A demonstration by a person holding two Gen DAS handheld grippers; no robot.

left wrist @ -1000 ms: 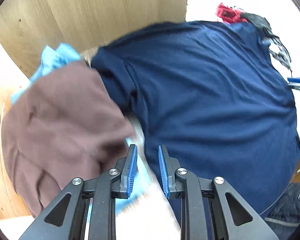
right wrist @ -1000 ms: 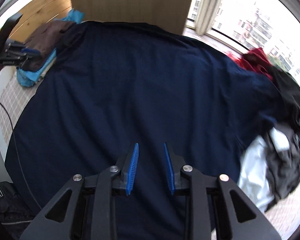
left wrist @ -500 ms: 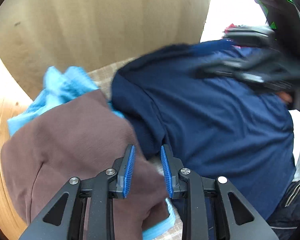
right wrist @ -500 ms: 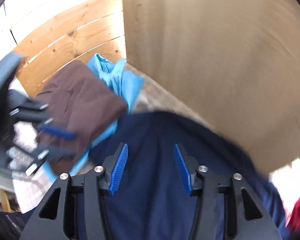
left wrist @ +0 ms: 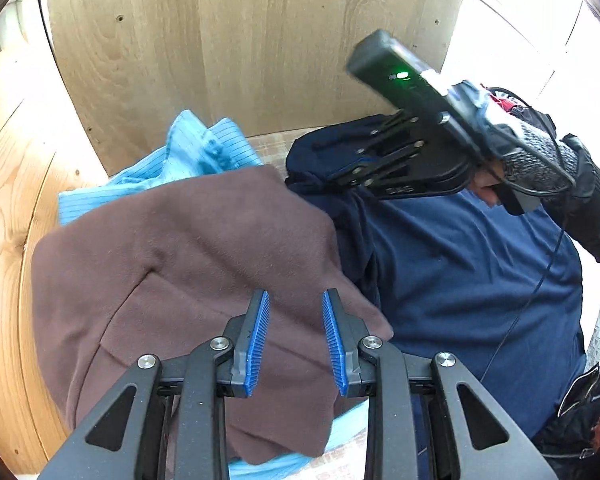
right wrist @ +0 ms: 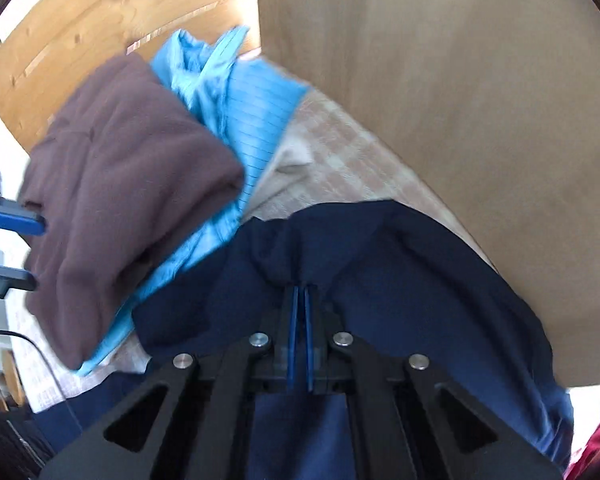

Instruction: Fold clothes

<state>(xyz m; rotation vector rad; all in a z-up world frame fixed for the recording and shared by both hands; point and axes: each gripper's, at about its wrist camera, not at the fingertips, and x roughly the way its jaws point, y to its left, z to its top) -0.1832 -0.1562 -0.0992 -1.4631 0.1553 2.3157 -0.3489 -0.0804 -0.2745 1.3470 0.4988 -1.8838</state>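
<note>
The right tool is clenched on an edge of the dark navy fabric shirt. Only the left wrist view shows the gloved hand holding it. The left tool hangs released over the folded brown fleece garment.

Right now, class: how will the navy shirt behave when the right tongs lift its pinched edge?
Probably floppy: the navy shirt already puckers at the shut right tongs. Likely light and clingy rather than slippery, being thin and matte.

A checked cloth surface carries a navy garment beside a light-blue garment
</note>
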